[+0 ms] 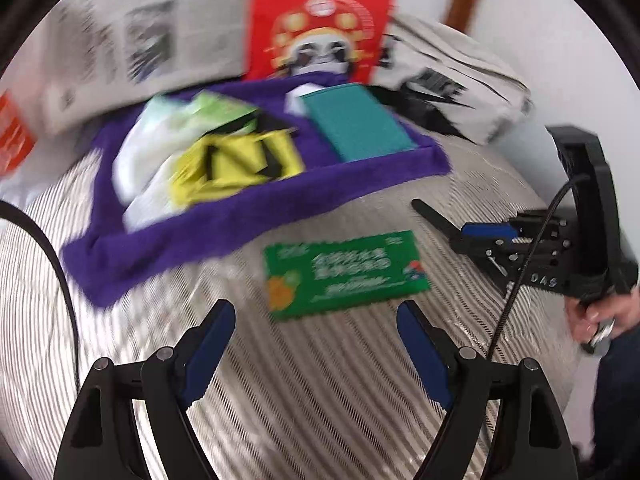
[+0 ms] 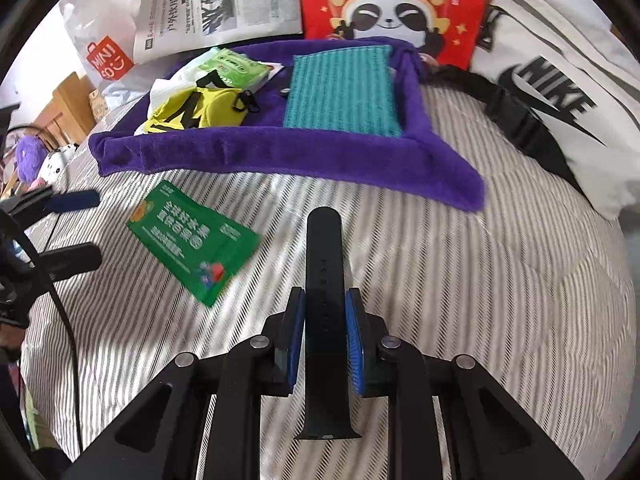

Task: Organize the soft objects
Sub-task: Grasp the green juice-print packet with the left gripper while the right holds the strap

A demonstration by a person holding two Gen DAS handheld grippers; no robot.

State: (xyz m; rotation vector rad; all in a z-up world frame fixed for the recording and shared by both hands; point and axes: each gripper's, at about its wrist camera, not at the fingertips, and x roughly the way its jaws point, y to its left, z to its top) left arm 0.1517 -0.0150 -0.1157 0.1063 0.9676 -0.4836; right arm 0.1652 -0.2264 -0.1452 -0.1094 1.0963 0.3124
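A black watch strap sticks forward from my right gripper, whose blue pads press on both its sides. It hangs over the striped bedding. A green snack packet lies flat on the bedding, just beyond my left gripper, which is open and holds nothing. Behind the packet sits a purple plush tray that holds a teal knitted cloth, a yellow and black fabric item and a light green wipes pack. In the right wrist view the left gripper is beside the packet.
Behind the tray lie a red panda bag, a newspaper and a white bag with an orange logo. A white Nike bag with a black buckle strap lies to the right. A person's hand holds the right gripper's handle.
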